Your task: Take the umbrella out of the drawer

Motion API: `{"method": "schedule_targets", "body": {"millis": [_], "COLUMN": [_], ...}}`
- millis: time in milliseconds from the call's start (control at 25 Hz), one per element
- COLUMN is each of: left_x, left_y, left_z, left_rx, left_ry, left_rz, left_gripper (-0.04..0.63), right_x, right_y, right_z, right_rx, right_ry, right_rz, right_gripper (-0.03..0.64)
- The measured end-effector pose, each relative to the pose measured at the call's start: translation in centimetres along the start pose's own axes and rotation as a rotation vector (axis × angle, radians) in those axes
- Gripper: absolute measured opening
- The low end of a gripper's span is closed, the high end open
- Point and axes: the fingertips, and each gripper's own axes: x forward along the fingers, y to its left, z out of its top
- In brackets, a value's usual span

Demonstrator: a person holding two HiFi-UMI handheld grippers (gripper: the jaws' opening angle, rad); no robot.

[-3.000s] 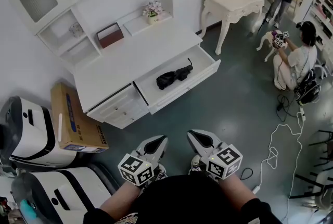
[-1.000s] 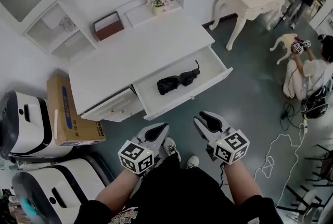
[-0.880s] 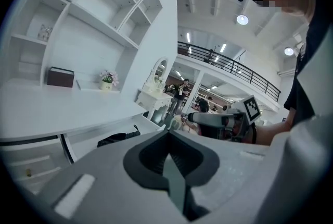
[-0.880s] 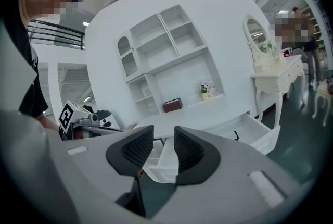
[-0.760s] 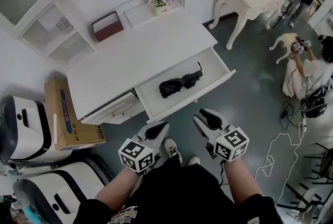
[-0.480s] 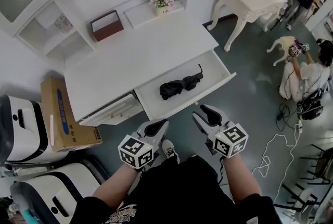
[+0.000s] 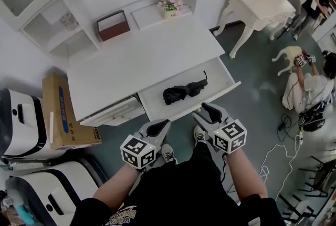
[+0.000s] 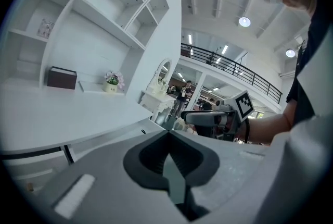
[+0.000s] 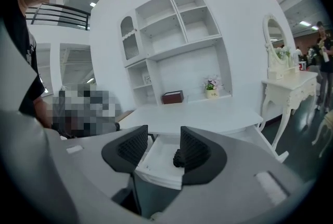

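A folded black umbrella lies in the open white drawer of the desk. In the right gripper view the umbrella shows just beyond the gap between the jaws, partly hidden by the right jaw. My right gripper is open and empty, its tips at the drawer's front edge. My left gripper hangs over the floor just short of the drawer front, left of the right one. In its own view the left gripper is shut with nothing in it.
A small drawer left of the open one stands ajar. On the desk's back shelf are a brown box and a flower pot. A cardboard box leans at the left. A white dressing table, people and floor cables are at the right.
I have stepped closer to the desk. Both grippers moved forward toward the drawer front, and the right one now reaches its edge. The umbrella has not moved.
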Motion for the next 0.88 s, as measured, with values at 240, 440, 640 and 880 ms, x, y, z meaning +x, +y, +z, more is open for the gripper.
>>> {"method": "schedule_targets", "body": {"millis": [240, 440, 640, 880], "left_x": [2.1, 4.4, 6.6, 8.6], "left_y": [1.1, 1.8, 2.3, 2.9], "left_z": [0.6, 0.8, 0.1, -1.1], "left_rx": [-0.038, -0.075, -0.116, -0.171], "left_ry": [-0.014, -0.023, -0.018, -0.014], "left_rz": [0.076, 0.127, 0.172, 0.218], "left_gripper": [0.000, 0.000, 0.000, 0.000], "right_x": [2.5, 5.0, 7.6, 10.8], "right_y": [-2.8, -5.4, -7.8, -10.0], "right_z": [-0.5, -1.4, -3.4, -6.0], "right_rx": [-0.088, -0.172, -0.273, -0.397], "right_ry": [0.094, 0.184, 0.283, 0.387], "right_rz": [0.077, 0.153, 0.220, 0.296], "right_gripper": [0.238, 0.252, 0.268, 0.275]}}
